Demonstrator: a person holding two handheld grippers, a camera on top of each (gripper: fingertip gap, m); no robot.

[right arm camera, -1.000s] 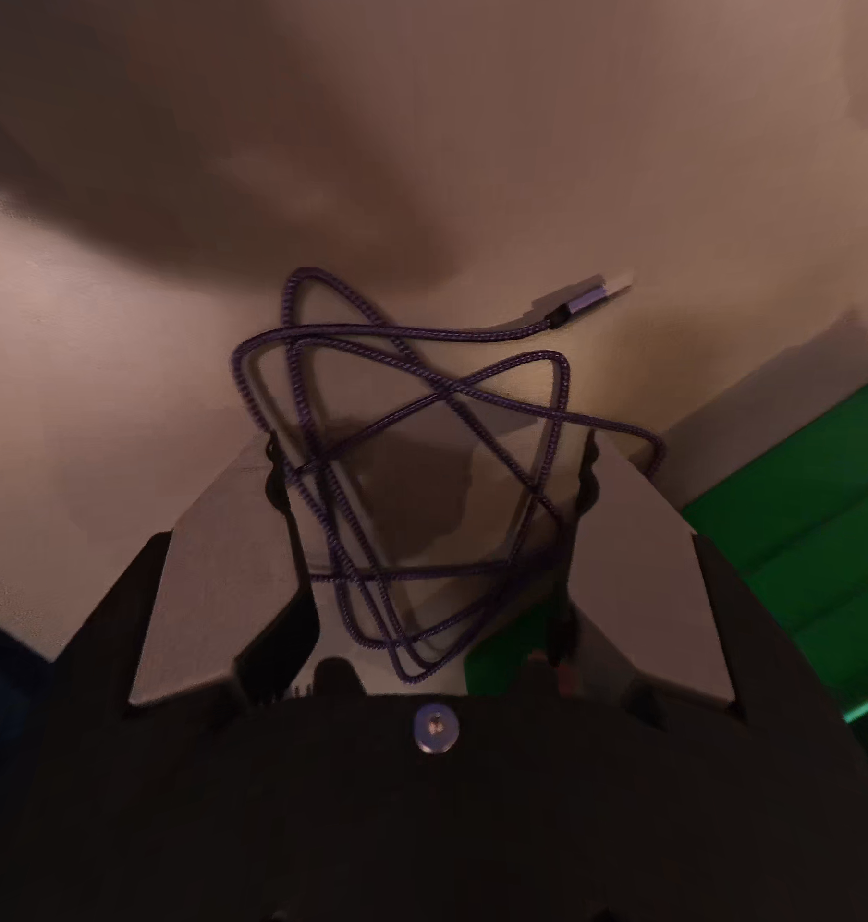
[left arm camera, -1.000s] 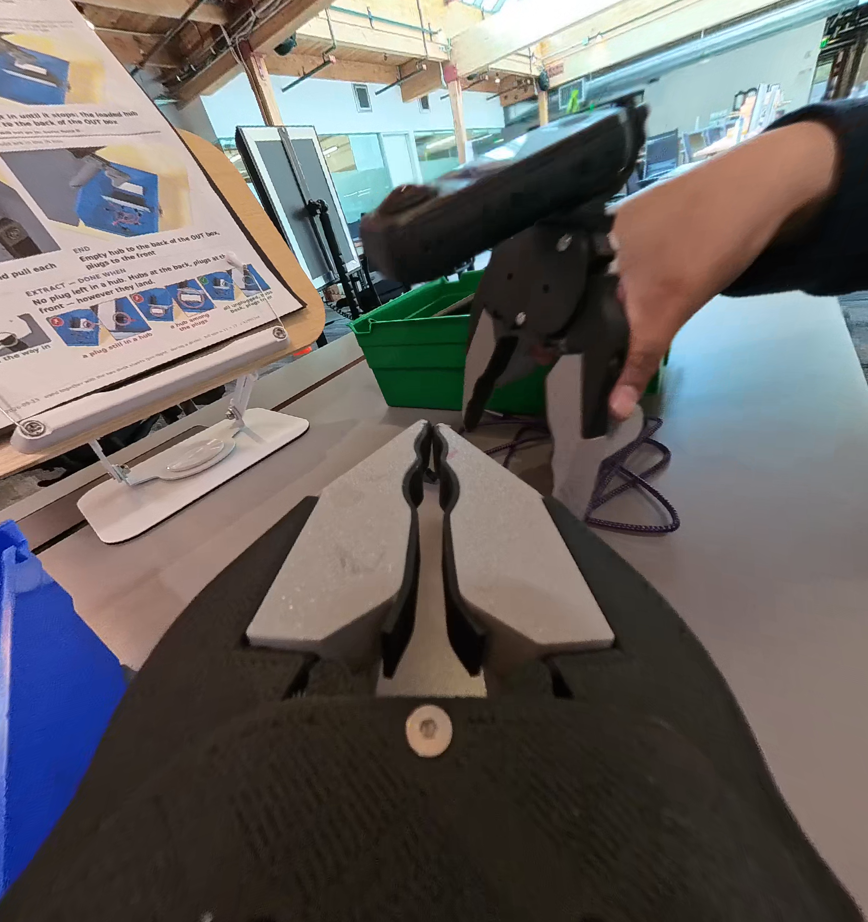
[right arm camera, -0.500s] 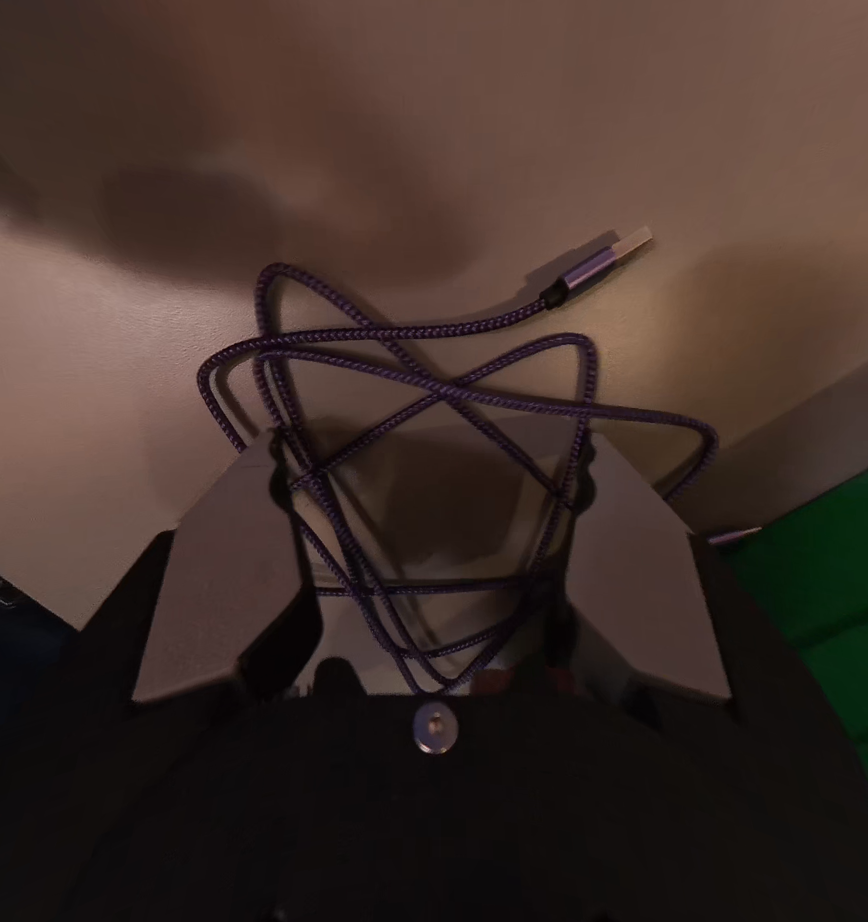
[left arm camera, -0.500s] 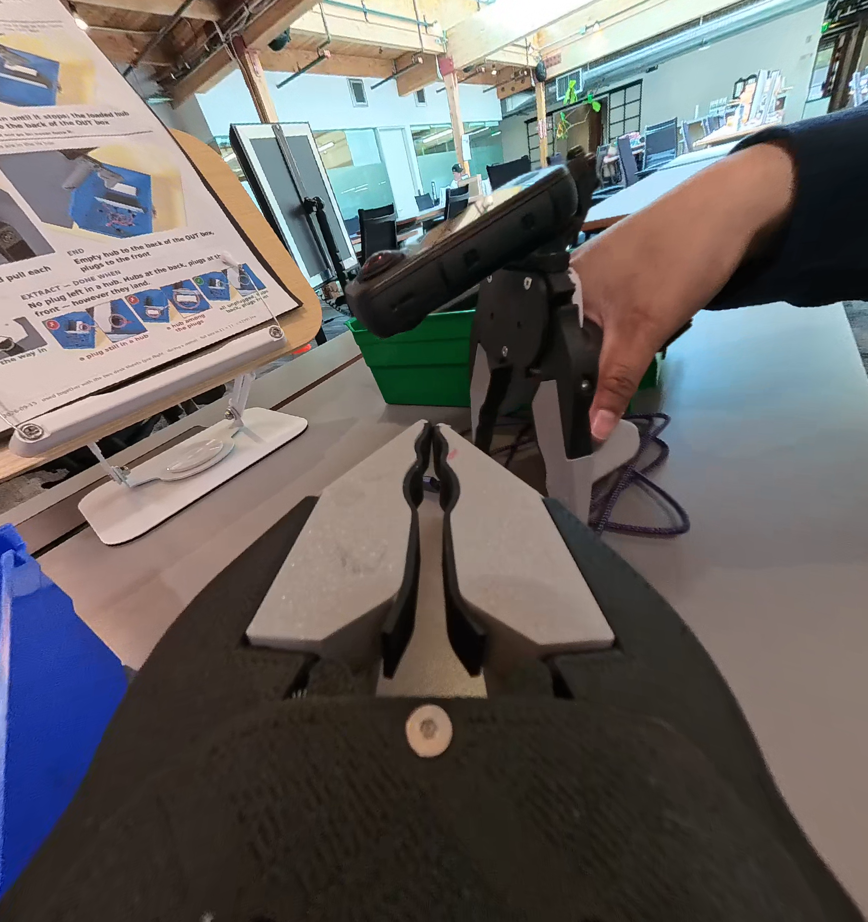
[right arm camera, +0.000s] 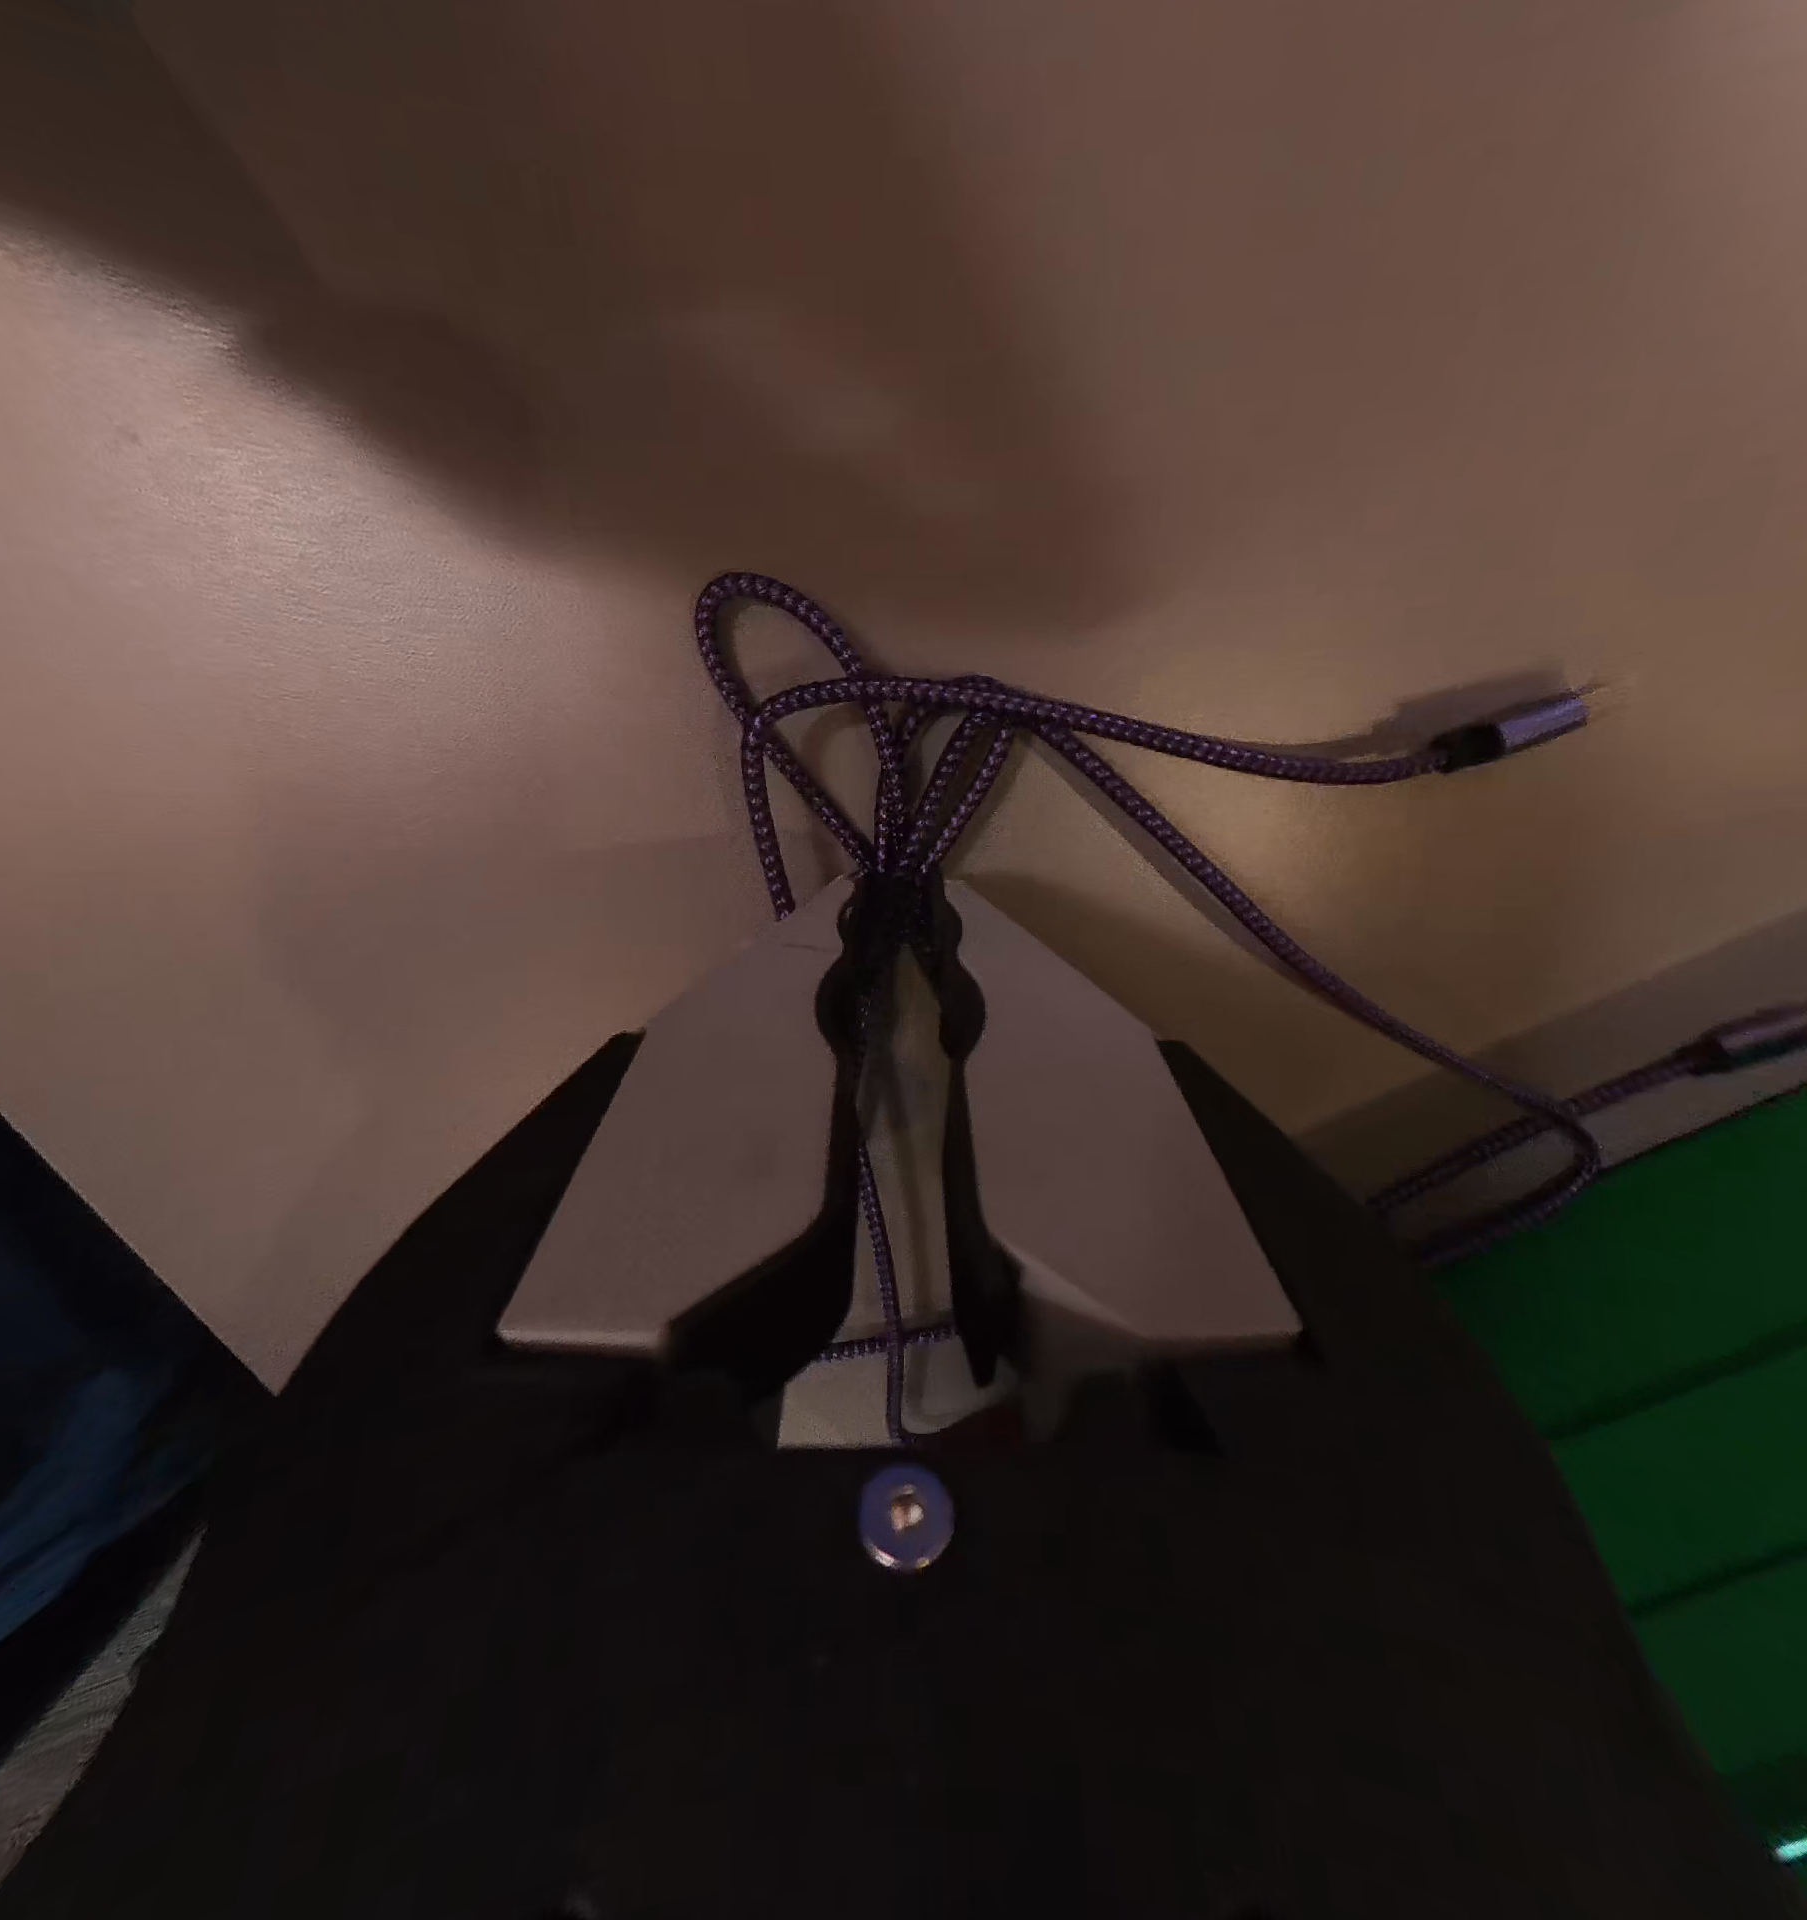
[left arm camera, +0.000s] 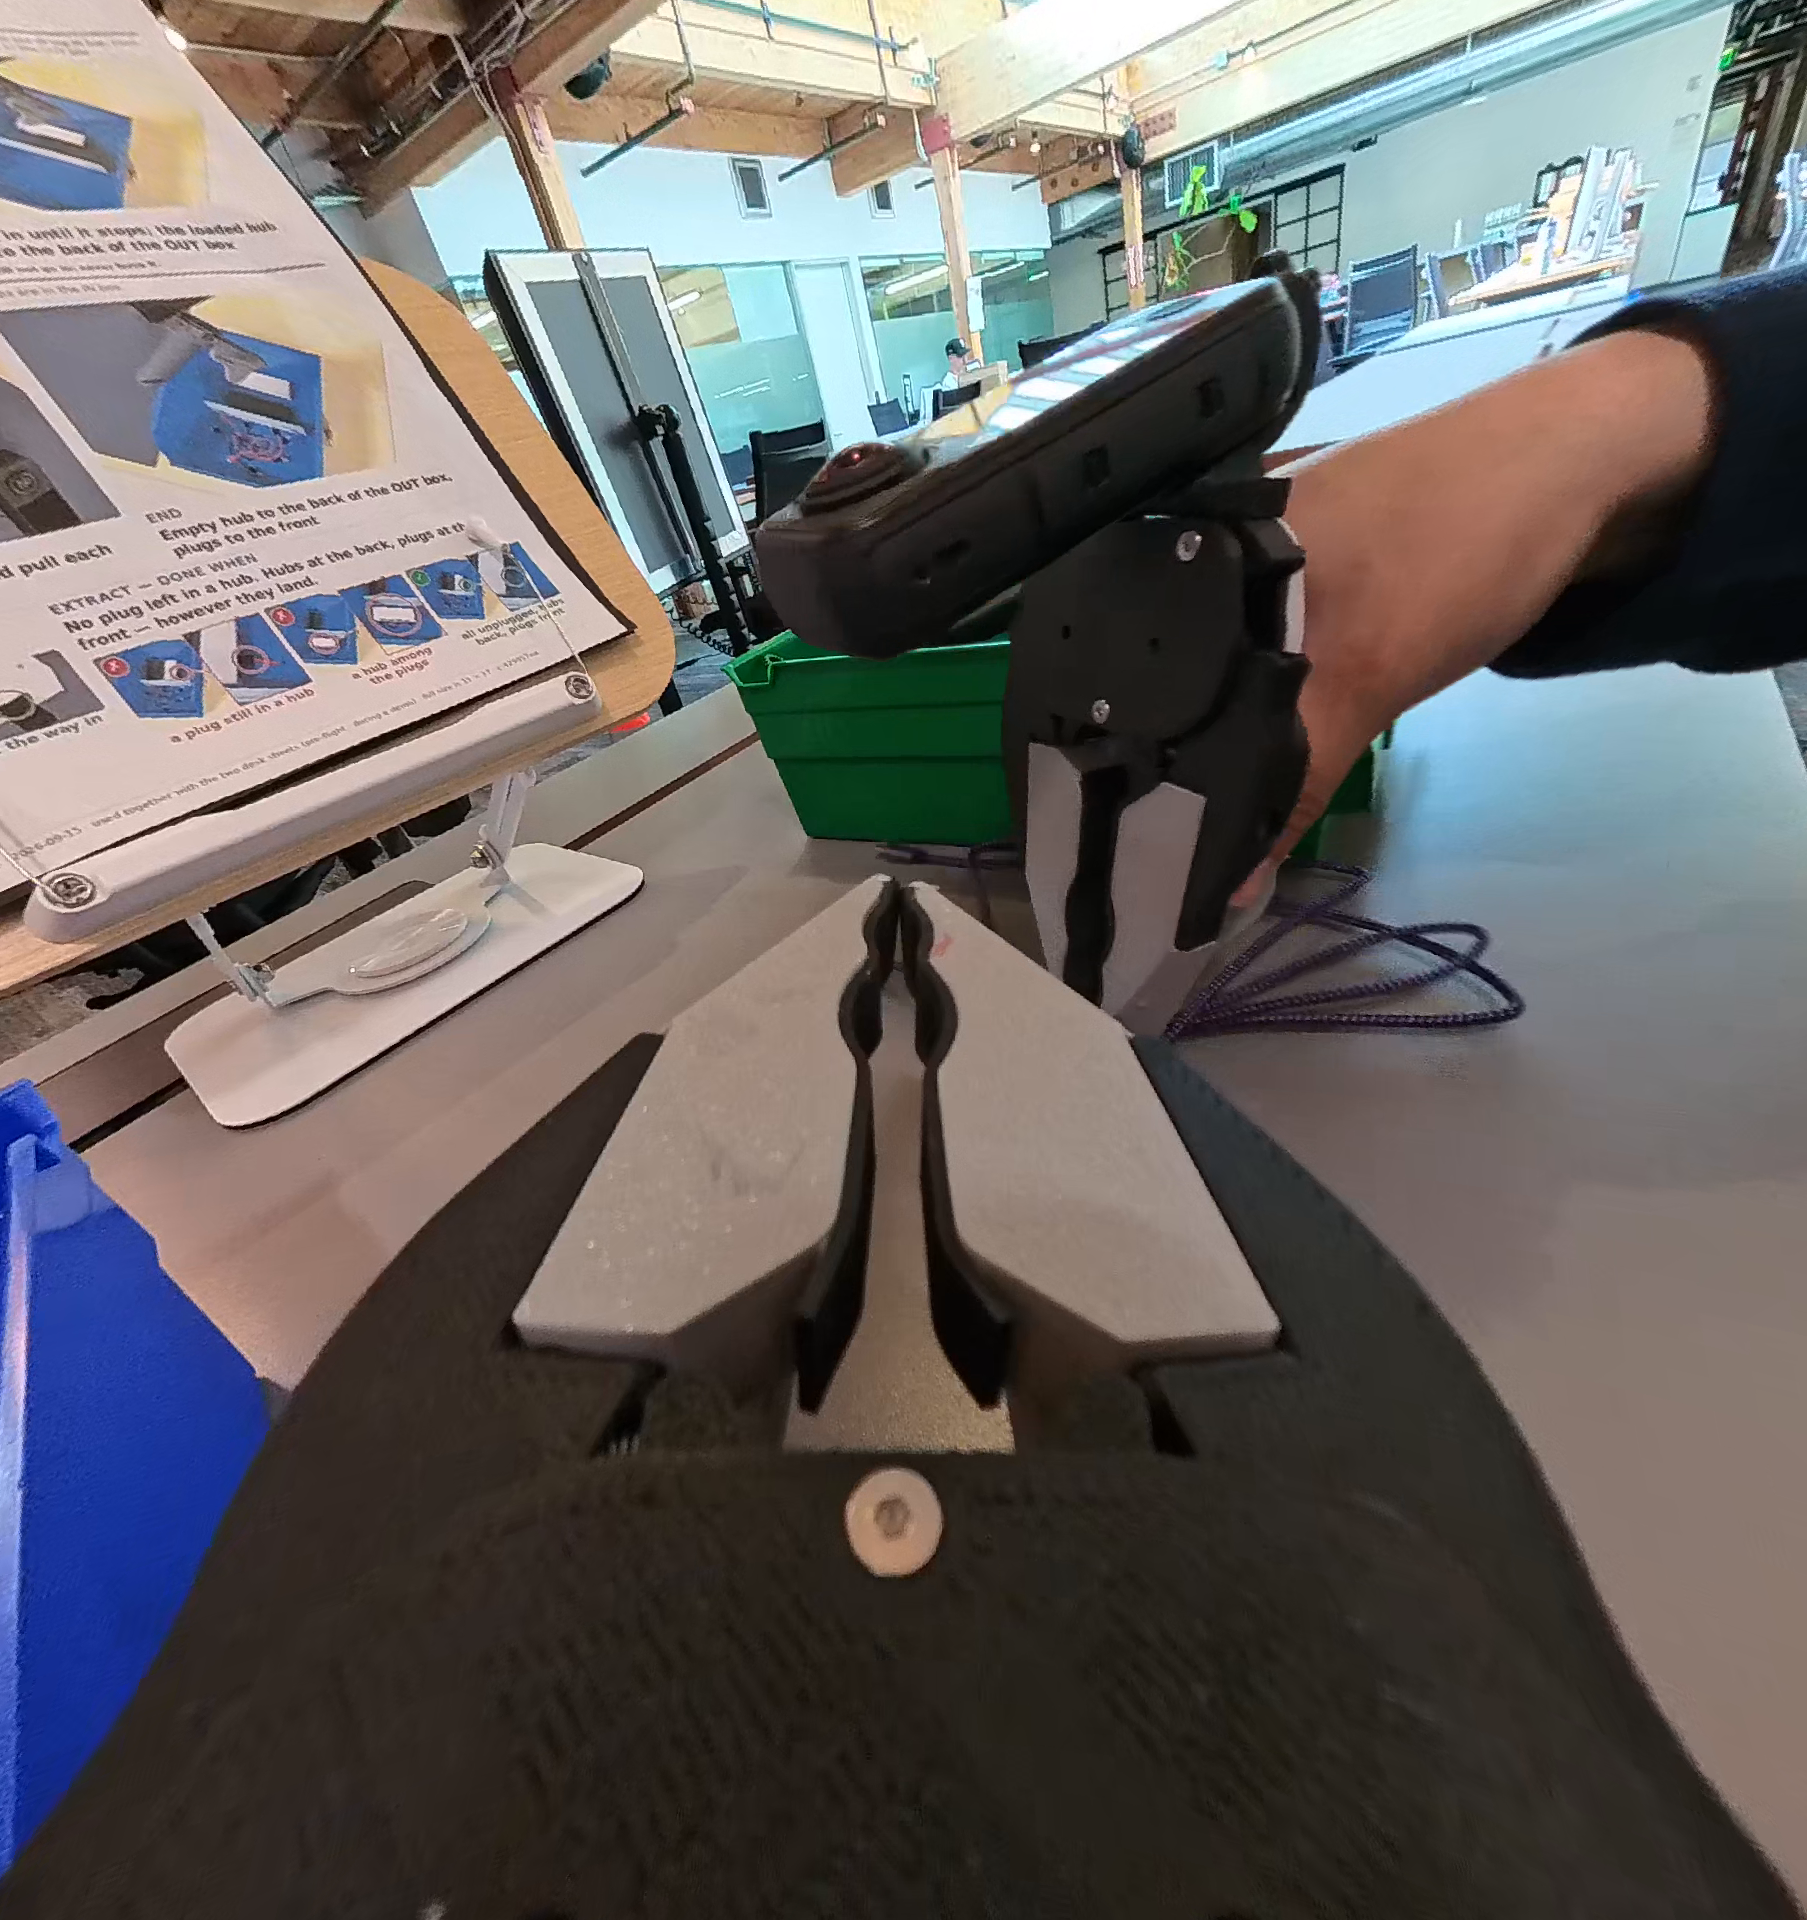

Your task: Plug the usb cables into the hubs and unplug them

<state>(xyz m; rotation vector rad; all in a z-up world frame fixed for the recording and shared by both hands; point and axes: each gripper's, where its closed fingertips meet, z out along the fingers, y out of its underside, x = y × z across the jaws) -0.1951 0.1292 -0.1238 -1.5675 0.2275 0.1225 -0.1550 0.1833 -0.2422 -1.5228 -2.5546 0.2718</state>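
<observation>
The purple USB cable [right arm camera: 1169,727] lay tangled on the grey table [left arm camera: 1501,1195] beside the green bin [left arm camera: 878,727]. My right gripper [right arm camera: 894,894] had pinched several strands together, both plugs free. My left gripper [left arm camera: 899,904] hung empty, fingers together. I judged this the fetching step; next I needed a plug end and a hub, none visible.

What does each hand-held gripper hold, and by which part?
Right hand-held gripper: the purple cable, pinched at its bunched loops, not at a plug. Left hand-held gripper: shut on nothing.
</observation>
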